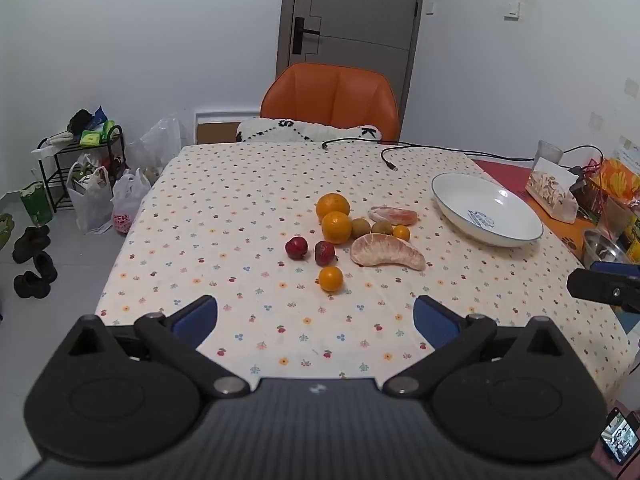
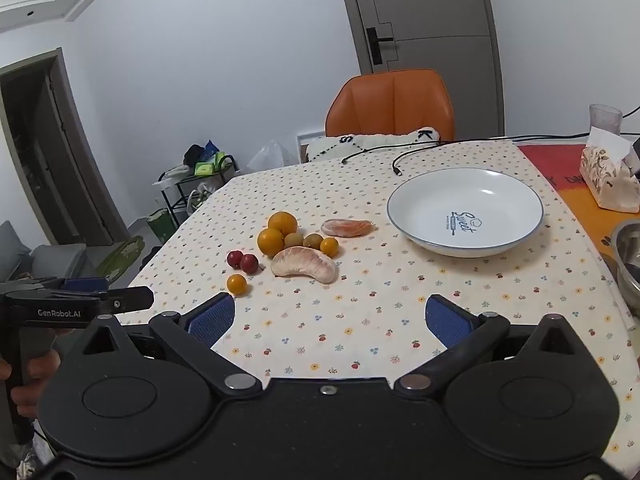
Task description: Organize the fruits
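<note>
A cluster of fruit lies mid-table: two oranges [image 1: 336, 227] [image 2: 271, 241], two small kumquats [image 1: 331, 279] [image 2: 236, 283], two red plums [image 1: 297, 247] [image 2: 249, 263], two brownish kiwis [image 1: 361, 228] [image 2: 313, 241], a large pomelo segment [image 1: 387, 257] [image 2: 304, 266] and a smaller grapefruit segment [image 1: 393, 216] [image 2: 346, 227]. An empty white bowl [image 1: 486, 209] [image 2: 464, 212] stands to their right. My left gripper [image 1: 316, 316] is open above the near table edge. My right gripper [image 2: 330, 316] is open, also short of the fruit.
The table has a flower-print cloth [image 1: 248, 200] [image 2: 360, 320]. A black cable [image 1: 394, 156] lies at the far edge before an orange chair [image 1: 330, 98]. A tissue pack [image 2: 610, 180], a cup [image 2: 605, 120] and a metal bowl [image 2: 630, 264] stand at the right. Bags [image 1: 100, 196] sit on the floor left.
</note>
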`<state>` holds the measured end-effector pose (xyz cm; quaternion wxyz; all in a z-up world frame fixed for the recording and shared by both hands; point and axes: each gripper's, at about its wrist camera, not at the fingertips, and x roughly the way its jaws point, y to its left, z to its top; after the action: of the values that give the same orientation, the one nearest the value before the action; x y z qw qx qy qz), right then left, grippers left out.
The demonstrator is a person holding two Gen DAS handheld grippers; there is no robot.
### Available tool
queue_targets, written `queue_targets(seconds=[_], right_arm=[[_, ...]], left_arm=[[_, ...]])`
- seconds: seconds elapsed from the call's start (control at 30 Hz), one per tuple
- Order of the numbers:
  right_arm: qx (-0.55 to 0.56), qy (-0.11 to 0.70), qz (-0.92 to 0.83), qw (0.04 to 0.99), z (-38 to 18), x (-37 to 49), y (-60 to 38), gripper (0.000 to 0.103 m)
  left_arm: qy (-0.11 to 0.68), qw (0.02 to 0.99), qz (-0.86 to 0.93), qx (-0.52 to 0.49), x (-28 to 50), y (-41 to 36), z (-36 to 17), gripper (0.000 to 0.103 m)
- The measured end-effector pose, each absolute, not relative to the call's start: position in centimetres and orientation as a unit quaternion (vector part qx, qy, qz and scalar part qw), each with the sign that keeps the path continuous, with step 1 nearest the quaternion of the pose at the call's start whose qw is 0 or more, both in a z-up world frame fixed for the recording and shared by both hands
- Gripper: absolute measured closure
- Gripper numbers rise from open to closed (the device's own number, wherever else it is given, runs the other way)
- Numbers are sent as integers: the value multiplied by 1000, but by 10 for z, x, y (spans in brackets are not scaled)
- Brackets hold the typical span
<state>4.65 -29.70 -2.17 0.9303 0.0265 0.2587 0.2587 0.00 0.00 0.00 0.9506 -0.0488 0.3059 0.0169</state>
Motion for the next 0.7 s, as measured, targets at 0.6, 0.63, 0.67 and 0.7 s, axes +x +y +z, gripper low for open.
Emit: queue_targets(seconds=[0.6,0.63,0.67,0.7], right_arm=[[27,263,271,926,-15,49,-296,0],[26,263,270,926,-15,49,-297,0],[26,263,270,926,-14,48,-297,0],[26,262,269,926,-14,48,-297,0]], left_arm=[[302,952,20,-48,0,0,-1,0],[301,952,19,-48,0,1,-1,0],[301,952,19,-49,1,2,-1,0],[301,952,19,-49,1,2,0,0]])
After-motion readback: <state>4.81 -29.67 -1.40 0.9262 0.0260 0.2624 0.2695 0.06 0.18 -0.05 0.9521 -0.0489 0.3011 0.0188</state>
